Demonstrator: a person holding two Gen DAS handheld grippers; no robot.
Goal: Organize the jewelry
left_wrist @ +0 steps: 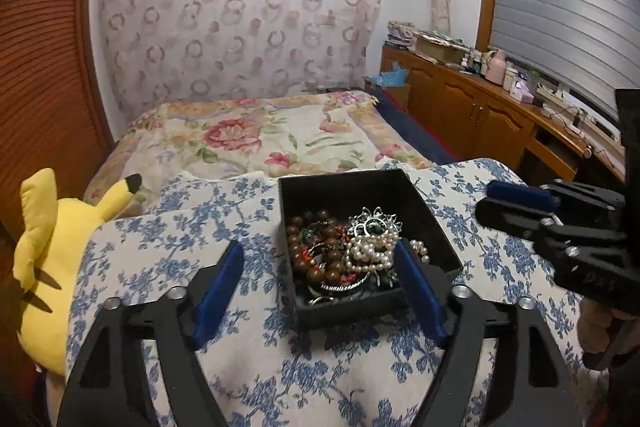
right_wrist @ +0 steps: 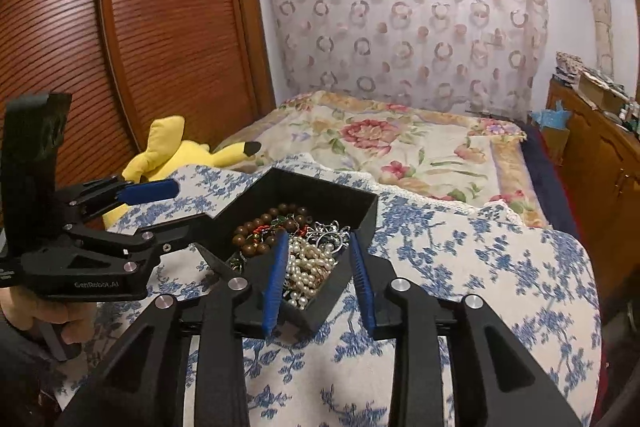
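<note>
A black open box [left_wrist: 340, 193] [right_wrist: 320, 195] stands on a blue-flowered cloth [left_wrist: 160, 247]. It holds tangled jewelry: a pearl strand [left_wrist: 368, 251] [right_wrist: 306, 267], brown wooden beads [left_wrist: 298, 251] [right_wrist: 256, 227] and a silver ornament [left_wrist: 374, 223] [right_wrist: 332, 231]. My left gripper [left_wrist: 320, 247] [right_wrist: 192, 205] is wide open across the box's near left corner, one finger outside and one over the contents. My right gripper [right_wrist: 319, 237] [left_wrist: 496, 203] is partly open over the box's other near corner. The pearls lie between its pads, and nothing is lifted.
A yellow plush toy [left_wrist: 44, 247] [right_wrist: 172, 151] lies left of the cloth. A bed with a floral cover [left_wrist: 248, 139] stretches behind the box. A wooden cabinet [left_wrist: 460, 103] with clutter on top runs along the right wall, and a louvered wardrobe [right_wrist: 160, 27] stands at the left.
</note>
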